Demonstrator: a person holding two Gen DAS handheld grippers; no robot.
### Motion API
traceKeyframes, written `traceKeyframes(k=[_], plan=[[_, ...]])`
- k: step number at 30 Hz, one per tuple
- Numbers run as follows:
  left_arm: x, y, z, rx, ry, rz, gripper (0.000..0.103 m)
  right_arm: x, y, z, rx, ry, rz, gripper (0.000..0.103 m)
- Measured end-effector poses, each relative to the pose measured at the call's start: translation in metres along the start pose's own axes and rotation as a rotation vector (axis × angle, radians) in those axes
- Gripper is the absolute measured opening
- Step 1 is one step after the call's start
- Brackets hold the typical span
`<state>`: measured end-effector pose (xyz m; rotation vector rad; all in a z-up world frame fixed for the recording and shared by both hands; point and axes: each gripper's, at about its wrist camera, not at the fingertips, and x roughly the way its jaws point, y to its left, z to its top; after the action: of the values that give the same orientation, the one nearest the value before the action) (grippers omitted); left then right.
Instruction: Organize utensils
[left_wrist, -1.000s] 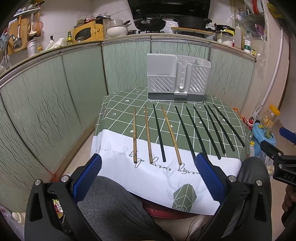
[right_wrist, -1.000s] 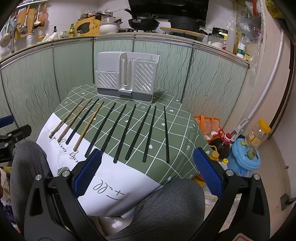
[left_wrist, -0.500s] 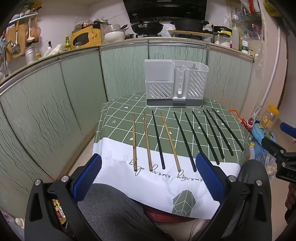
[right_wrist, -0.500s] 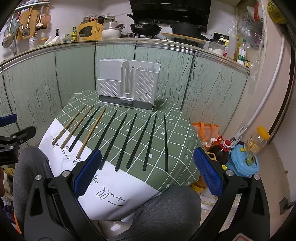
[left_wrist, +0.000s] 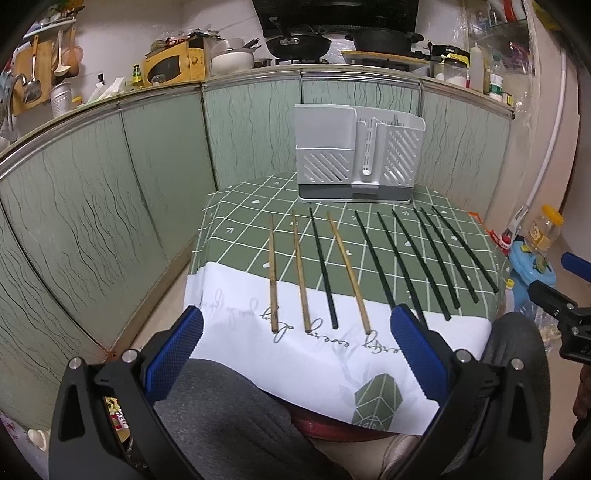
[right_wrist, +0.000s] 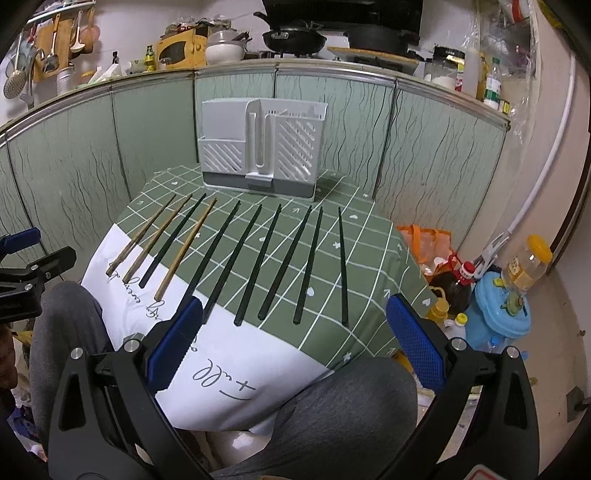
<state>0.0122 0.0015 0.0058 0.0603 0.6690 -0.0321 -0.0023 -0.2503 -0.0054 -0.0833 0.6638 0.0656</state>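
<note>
- both claws hang released and empty over the person's lap: the left gripper (left_wrist: 295, 345) has its blue pads spread wide short of the table's near edge, and the right gripper (right_wrist: 293, 341) is spread the same way, holding nothing.
- three wooden chopsticks (left_wrist: 272, 273) and seven black chopsticks (right_wrist: 275, 266) lie flat in a row on the green checked tablecloth (left_wrist: 240, 229), one black stick sitting among the wooden ones; the grey utensil holder (left_wrist: 358, 162) stands upright at the far side, well apart from the near tips.
- sticks lie close together, especially two black ones on the right (right_wrist: 308, 264), so wide-spread fingers coming down could likely nudge a neighbour or pinch two at once.
- thin, smooth sticks lying flat give little to bite on; a shallow pinch may let one pivot or slip out on the way to the holder.
- near ends rest on the white part of the cloth (right_wrist: 236, 354), which drapes over the edge onto the person's knees; dragging a stick toward the lap could pull cloth or roll sticks off.
- rightmost black stick (right_wrist: 341, 266) lies close to the table's right side, with bottles and a blue container (right_wrist: 498, 314) on the floor below.
- open room exists above the row and between stick tips and holder; the holder's openings look narrow, so a tilted stick could catch the rim.
</note>
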Motion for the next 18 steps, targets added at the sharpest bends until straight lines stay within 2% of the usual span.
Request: traceKeyframes(k=[6, 9, 18], plan=[[0.003, 0.003, -0.004, 0.011, -0.007, 0.001, 0.099, 0.01, -0.007, -0.005, 0.029, 0.045, 0.023, 0.095], [0.006, 0.005, -0.005, 0.013, 0.013, -0.007, 0.099, 0.014, -0.011, -0.007, 0.045, 0.06, 0.051, 0.095], [0.018, 0.016, -0.006, -0.023, 0.079, -0.038, 0.099, 0.02, -0.021, -0.004, 0.051, 0.066, 0.037, 0.095]])
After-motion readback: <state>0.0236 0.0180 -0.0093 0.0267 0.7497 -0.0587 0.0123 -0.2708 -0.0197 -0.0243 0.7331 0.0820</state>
